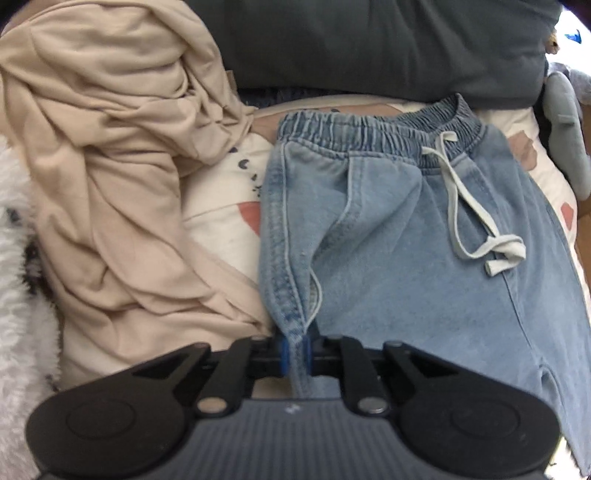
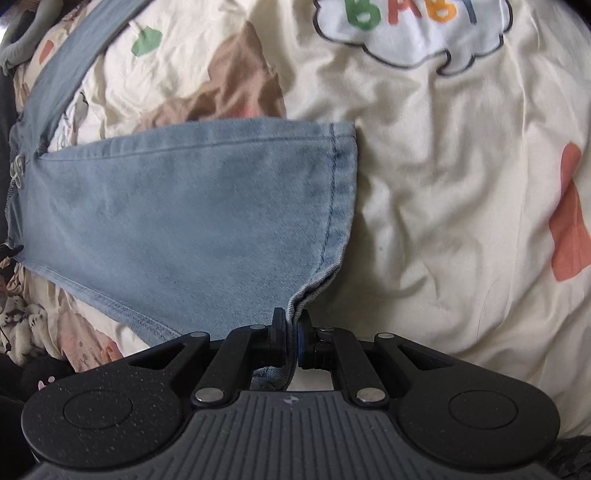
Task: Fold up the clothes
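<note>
A pair of light blue denim pants (image 1: 406, 240) lies on the bed, its elastic waistband (image 1: 376, 127) at the far end and a white drawstring (image 1: 465, 206) trailing across the front. My left gripper (image 1: 295, 350) is shut on the pants' left side seam, pinching the fabric between its blue pads. In the right wrist view a pant leg (image 2: 184, 221) stretches leftward, its hem (image 2: 340, 199) facing right. My right gripper (image 2: 291, 332) is shut on the lower corner of that hem.
A crumpled beige garment (image 1: 110, 166) lies left of the pants. A dark grey cloth (image 1: 369, 44) lies behind the waistband. A white fluffy blanket (image 1: 18, 295) sits at far left. The cream bedsheet (image 2: 443, 184) carries coloured prints and a "BABY" cloud (image 2: 410, 26).
</note>
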### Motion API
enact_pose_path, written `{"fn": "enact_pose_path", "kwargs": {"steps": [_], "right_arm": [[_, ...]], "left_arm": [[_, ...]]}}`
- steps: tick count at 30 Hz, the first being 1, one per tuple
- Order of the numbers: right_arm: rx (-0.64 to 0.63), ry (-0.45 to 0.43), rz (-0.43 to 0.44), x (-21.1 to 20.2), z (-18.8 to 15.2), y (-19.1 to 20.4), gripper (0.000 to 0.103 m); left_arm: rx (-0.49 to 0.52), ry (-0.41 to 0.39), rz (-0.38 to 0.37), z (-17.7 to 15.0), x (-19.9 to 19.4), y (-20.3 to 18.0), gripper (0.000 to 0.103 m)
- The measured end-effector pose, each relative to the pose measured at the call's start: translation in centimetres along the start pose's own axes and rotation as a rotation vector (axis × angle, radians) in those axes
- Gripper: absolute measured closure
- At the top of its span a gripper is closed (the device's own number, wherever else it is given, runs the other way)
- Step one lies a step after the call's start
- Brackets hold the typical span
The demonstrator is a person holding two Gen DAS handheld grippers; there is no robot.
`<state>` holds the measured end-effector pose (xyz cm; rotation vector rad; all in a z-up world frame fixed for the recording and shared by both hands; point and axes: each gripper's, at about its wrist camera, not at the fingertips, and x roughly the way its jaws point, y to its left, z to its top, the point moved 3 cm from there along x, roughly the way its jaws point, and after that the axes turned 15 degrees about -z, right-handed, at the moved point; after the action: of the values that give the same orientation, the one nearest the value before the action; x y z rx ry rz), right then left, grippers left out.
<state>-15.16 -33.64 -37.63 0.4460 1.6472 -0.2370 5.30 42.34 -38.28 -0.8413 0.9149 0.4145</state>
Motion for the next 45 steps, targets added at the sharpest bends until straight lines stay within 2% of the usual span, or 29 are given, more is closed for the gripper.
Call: {"fn": "enact_pose_path", "kwargs": {"steps": [3,5,8,10,11,16,20,29,36,38,40,45], "right_arm": [[0.014,0.017,-0.009,0.7,-0.1,-0.2,0.098],[0.022,0.007,-0.001,0.4,0.1,-0.4,0.095],[0.046,-0.058,0.007,-0.8,1.0,-1.1,0.085],[0.063,-0.106,0.013,-1.6,1.7,-1.5,0.067],[0.069,-0.131,0.012,-2.0,2.1,-1.7,0.064],[0.078,-0.228,0.008,-2.5,4.3,-2.1,0.064],[0.082,-0.247,-0.006,-1.5,5.2,-2.3,0.064],[0.095,-0.261,-0.026,1.3,6.8,-2.9,0.062],[0.090,-0.287,0.011,2.3,7.8,-2.5,0.060],[0.069,-0.295,0.002,2.3,8.0,-2.0,0.067],[0.046,-0.303,-0.013,2.1,8.1,-1.6,0.082],[0.060,-0.314,-0.017,1.1,7.6,-1.8,0.088]], "left_arm": [[0.060,0.020,0.023,0.0,0.4,-0.6,0.092],[0.085,0.031,0.040,0.1,0.2,-1.0,0.086],[0.107,0.039,0.085,0.2,-0.5,-1.5,0.080],[0.136,0.051,0.124,-0.1,-1.1,-2.3,0.079],[0.158,0.060,0.144,-0.3,-1.4,-2.8,0.078],[0.178,0.066,0.200,-1.1,-2.9,-4.2,0.080],[0.175,0.057,0.222,-1.6,-4.0,-5.1,0.080],[0.245,0.077,0.189,-2.4,-5.1,-8.6,0.080],[0.356,0.138,0.099,-3.3,-3.0,-14.0,0.076],[0.394,0.155,0.070,-3.9,-2.0,-16.0,0.072],[0.417,0.171,0.035,-4.5,-0.9,-18.1,0.070],[0.480,0.213,-0.039,-6.3,1.8,-22.9,0.070]]}}
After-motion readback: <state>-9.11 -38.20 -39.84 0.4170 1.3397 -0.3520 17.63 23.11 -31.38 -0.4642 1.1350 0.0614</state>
